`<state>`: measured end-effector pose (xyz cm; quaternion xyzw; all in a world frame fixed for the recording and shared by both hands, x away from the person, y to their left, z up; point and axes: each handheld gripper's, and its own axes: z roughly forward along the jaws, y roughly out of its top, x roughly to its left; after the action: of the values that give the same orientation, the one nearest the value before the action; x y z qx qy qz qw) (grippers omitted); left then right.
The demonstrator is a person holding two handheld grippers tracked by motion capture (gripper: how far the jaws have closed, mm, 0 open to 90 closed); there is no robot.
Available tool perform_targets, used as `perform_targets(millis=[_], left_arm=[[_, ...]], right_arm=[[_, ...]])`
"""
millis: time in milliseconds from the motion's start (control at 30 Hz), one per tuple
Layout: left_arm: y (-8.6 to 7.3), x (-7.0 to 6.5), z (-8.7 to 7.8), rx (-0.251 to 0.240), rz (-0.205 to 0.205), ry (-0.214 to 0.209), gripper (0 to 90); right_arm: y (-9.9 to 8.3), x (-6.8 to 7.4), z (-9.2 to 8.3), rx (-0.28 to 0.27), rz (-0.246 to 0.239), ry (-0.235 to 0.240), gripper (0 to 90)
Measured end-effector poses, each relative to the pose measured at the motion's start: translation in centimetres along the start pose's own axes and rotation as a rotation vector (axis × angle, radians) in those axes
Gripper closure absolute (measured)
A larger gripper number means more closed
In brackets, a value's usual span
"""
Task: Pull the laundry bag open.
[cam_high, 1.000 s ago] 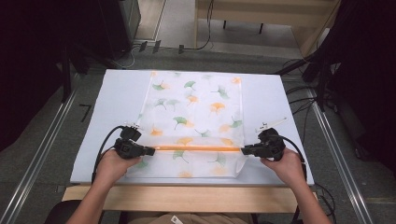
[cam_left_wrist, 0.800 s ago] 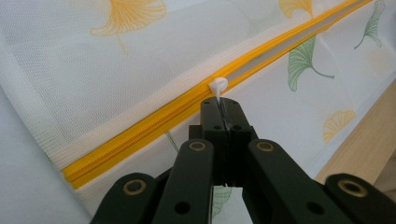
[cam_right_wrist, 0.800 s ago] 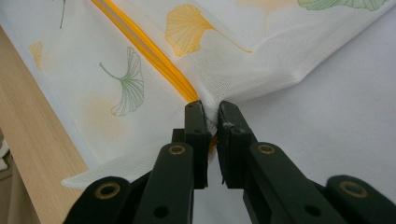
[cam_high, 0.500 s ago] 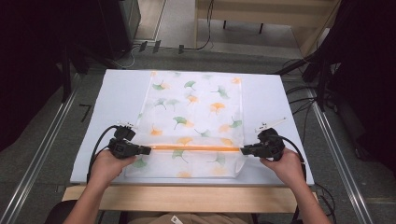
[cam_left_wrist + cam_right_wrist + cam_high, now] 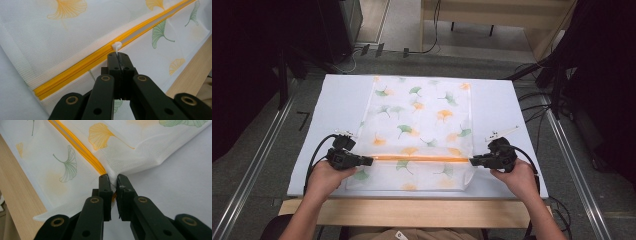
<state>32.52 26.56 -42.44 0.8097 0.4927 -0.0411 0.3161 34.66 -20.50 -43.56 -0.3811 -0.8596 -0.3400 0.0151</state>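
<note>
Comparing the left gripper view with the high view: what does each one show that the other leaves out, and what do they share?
The left gripper view alone reveals the white zipper pull, pinched between the shut jaws of the left gripper. The high view alone takes in the right gripper at the far end of the zipper, both of the person's hands, the whole white table and the dark floor around it. Both show the mesh bag printed with ginkgo leaves, its yellow zipper and the wooden table edge.
</note>
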Motion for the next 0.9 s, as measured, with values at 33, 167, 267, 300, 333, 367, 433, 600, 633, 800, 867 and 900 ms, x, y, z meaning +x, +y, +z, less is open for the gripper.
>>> perform_targets(millis=[33,167,267,300,333,367,433,600,633,800,867,900], left_arm=[[0.0,0.1,0.0,0.007,0.003,0.002,90.0],[-0.3,0.6,-0.4,0.001,-0.013,0.012,90.0],[-0.5,1.1,-0.9,-0.007,-0.025,0.012,90.0],[-0.7,1.4,-1.1,-0.007,-0.028,0.011,90.0],[-0.8,1.6,-1.3,-0.007,-0.027,0.015,90.0],[-1.0,1.7,-1.5,-0.01,-0.032,0.008,90.0],[-1.3,1.9,-1.9,-0.019,-0.029,-0.001,90.0],[-1.6,2.1,-2.3,-0.022,-0.029,0.003,90.0],[-1.6,2.1,-2.3,-0.022,-0.031,0.001,90.0],[-1.6,2.0,-2.1,-0.014,-0.026,0.006,90.0],[-1.6,2.0,-2.0,-0.018,-0.033,0.007,90.0],[-1.6,2.0,-2.0,-0.015,-0.031,0.008,90.0]], right_arm=[[0.0,0.0,0.0,0.001,0.001,0.002,85.4],[0.0,0.0,0.0,0.0,0.003,0.001,85.3],[0.0,0.0,-0.1,0.001,0.007,0.002,85.3],[-0.1,0.0,-0.1,0.002,0.01,0.003,85.3],[-0.1,0.0,-0.1,0.001,0.012,0.003,85.3],[-0.1,-0.1,-0.1,0.001,0.008,0.002,85.3],[-0.1,-0.1,-0.1,0.003,0.008,0.001,85.2],[-0.1,0.0,0.0,0.008,0.007,-0.002,85.2],[-0.1,0.0,0.1,0.008,0.005,-0.002,85.2],[-0.1,-0.1,0.1,0.009,0.009,-0.003,85.2],[-0.1,-0.1,0.0,0.007,0.01,0.002,85.2],[-0.1,-0.2,0.0,0.005,0.009,0.001,85.2]])
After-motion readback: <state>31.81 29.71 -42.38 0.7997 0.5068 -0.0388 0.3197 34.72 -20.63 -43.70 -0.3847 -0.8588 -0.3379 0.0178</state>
